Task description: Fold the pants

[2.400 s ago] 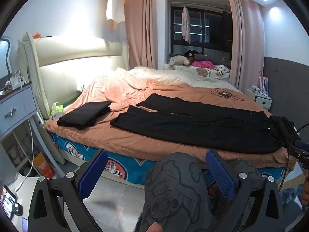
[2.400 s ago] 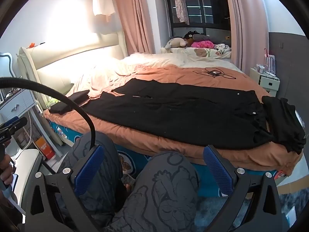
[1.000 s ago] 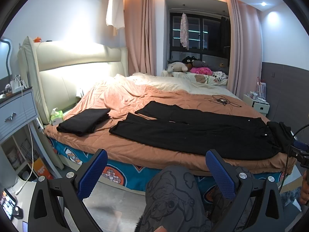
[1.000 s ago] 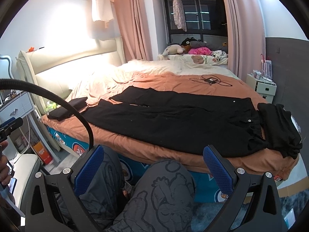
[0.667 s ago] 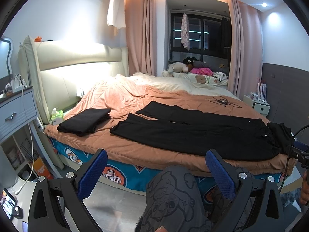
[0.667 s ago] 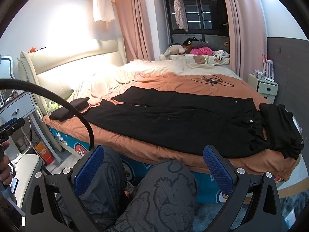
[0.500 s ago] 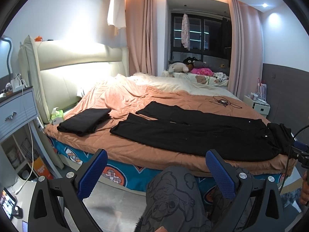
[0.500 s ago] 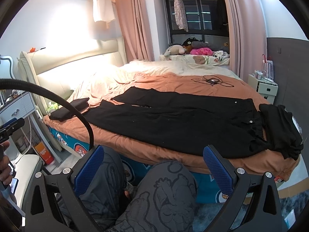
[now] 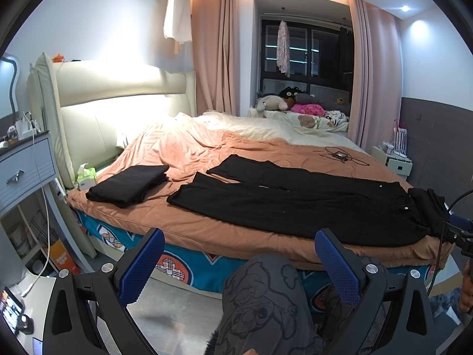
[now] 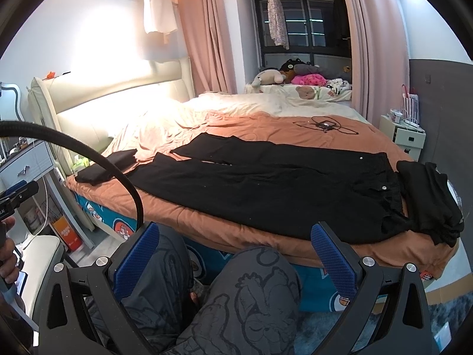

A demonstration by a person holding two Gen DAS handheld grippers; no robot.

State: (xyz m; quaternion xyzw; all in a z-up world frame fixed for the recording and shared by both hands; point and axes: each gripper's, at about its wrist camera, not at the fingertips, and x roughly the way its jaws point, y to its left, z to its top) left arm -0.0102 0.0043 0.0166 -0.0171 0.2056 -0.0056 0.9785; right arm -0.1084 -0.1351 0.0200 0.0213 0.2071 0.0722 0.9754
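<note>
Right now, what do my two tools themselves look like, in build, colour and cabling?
Both match: the left tool and right tool have matte black angular plastic frames with silver screw heads, and each finger carries a blue textured rubber pad. A thick black cable arcs past in the right wrist view. No sleeves or lettering show.

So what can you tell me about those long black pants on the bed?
The black pants lie spread out flat and unfolded on the orange-brown bedspread, along the near edge of the bed. The two legs point toward the headboard and split apart slightly; the waist end, with small pale buttons, lies beside a crumpled black garment. The cloth looks soft and matte. Neither claw touches them.
</note>
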